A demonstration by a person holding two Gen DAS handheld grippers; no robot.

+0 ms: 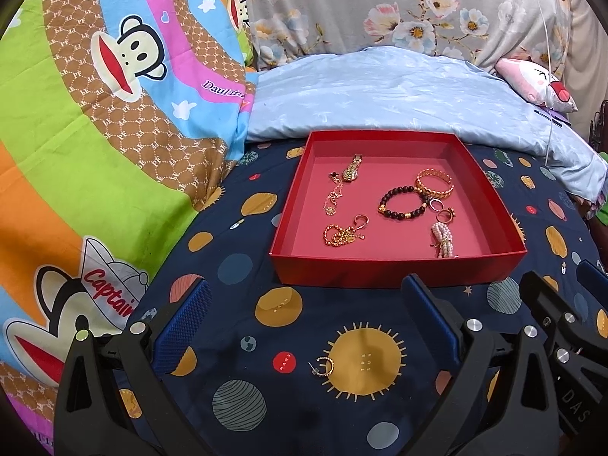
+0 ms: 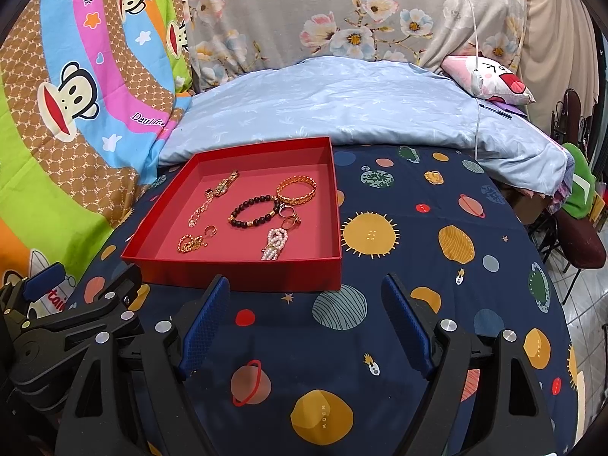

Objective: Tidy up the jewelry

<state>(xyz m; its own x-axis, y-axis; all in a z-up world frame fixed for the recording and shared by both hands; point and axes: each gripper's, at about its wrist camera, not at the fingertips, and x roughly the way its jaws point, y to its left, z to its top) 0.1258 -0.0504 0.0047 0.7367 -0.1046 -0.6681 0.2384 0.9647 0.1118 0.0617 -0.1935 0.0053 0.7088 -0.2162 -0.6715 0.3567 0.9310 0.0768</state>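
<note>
A shallow red box (image 1: 395,268) (image 2: 243,271) lies on the planet-print bedsheet. Inside it are a gold watch (image 1: 352,169), a thin gold chain (image 1: 334,197), a gold bangle (image 1: 435,184) (image 2: 296,190), a dark bead bracelet (image 1: 404,203) (image 2: 252,211), a pearl bracelet (image 1: 444,241) (image 2: 274,245), a beaded gold chain (image 1: 342,233) and small rings. A small gold hoop earring (image 1: 323,365) lies on the sheet between the fingers of my left gripper (image 1: 304,298), which stands open just short of the box. My right gripper (image 2: 306,296) is open and empty, beside the left one.
A colourful cartoon-monkey blanket (image 1: 95,133) is heaped at the left. A light blue quilt (image 1: 380,91) and a floral pillow (image 1: 380,3) lie behind the box. A small pink plush (image 2: 490,76) sits at the far right. The bed's edge drops to a tiled floor (image 2: 585,304) at right.
</note>
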